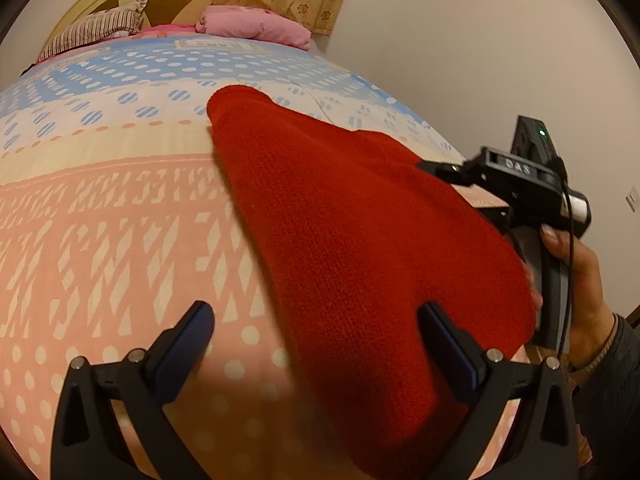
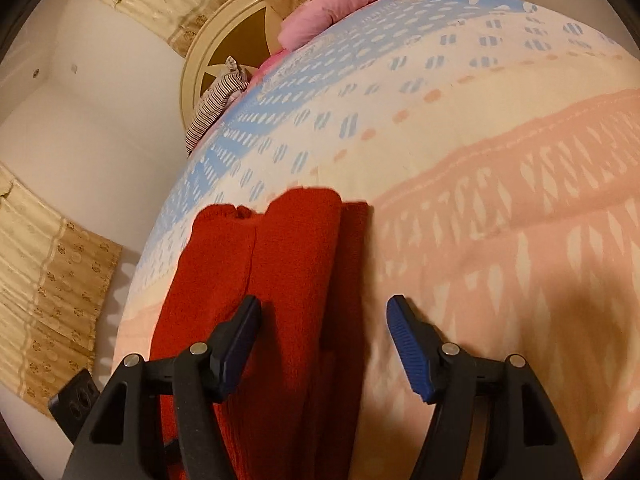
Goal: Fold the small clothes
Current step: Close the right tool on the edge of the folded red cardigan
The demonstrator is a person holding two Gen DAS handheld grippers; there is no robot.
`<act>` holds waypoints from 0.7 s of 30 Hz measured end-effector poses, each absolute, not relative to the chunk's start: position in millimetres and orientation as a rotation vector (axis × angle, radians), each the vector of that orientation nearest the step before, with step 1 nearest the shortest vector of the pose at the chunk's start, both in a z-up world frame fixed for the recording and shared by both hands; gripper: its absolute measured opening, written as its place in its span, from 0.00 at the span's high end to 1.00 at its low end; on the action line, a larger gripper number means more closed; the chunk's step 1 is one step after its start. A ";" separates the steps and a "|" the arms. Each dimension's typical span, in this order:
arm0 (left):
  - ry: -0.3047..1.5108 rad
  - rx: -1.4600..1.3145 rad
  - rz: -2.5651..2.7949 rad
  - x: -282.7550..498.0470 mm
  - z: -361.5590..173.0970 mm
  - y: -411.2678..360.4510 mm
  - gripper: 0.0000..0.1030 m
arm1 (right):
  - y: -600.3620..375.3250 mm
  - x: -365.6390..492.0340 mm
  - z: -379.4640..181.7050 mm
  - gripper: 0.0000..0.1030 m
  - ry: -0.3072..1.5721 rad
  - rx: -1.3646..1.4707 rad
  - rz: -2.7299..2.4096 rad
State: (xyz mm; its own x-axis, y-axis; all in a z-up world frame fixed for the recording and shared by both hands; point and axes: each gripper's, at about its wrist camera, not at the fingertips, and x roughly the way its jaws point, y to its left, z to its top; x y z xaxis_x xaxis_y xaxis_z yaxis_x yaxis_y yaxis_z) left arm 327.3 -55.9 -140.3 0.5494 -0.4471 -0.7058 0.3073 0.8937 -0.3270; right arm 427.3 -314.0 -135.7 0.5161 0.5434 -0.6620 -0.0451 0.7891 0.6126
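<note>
- Between the spread right gripper jaws lies the near end of the red knit, untouched by either pad; it sits toward the left pad.
- Left gripper is also spread, gripping nothing, with the knit under its right finger.
- Knit is folded long, running away across the bedspread; soft, ribbed, thick.
- Far off: pink pillow.

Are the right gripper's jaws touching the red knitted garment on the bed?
Cannot tell. In the right wrist view the right gripper is open, jaws clamping nothing, over the red knitted garment; a fingertip may rest on it.
</note>
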 end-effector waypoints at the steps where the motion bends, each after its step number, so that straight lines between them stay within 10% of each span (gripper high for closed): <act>1: 0.883 -0.174 -0.450 327.1 -140.2 -56.2 0.00 | -313.9 430.5 -136.4 0.36 0.974 0.581 0.383; 13: 0.879 -0.191 -0.466 326.7 -140.5 -53.7 0.00 | -301.6 450.1 -144.9 0.37 0.967 0.583 0.470; 21: 0.866 -0.185 -0.524 322.2 -138.8 -59.3 0.12 | -300.9 444.6 -152.0 0.57 0.957 0.616 0.535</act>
